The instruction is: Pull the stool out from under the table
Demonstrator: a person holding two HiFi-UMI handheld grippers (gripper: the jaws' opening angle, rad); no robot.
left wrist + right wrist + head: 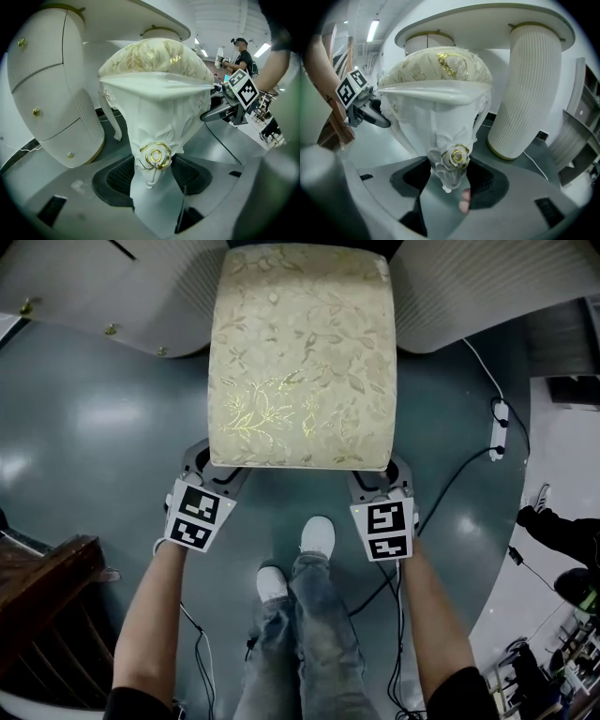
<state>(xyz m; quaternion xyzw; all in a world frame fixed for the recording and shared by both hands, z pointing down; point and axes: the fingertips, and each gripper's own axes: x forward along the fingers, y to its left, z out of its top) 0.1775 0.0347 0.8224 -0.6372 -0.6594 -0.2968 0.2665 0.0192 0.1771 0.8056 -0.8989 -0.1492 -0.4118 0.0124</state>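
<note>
Two grippers: left gripper and right gripper each clamp wide on a front leg, likely for an even, straight pull.
Stool: cream floral-cushioned white carved stool, directly ahead of both claws, far end between white ribbed table pedestals.

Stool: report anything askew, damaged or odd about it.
Nothing stands out. The stool stands level, cushion unmarked, carved legs whole; the left gripper and right gripper each clamp a near leg at its gold rose.

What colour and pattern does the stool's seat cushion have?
The seat cushion is cream with gold leafy print; clearest in head view.
</note>
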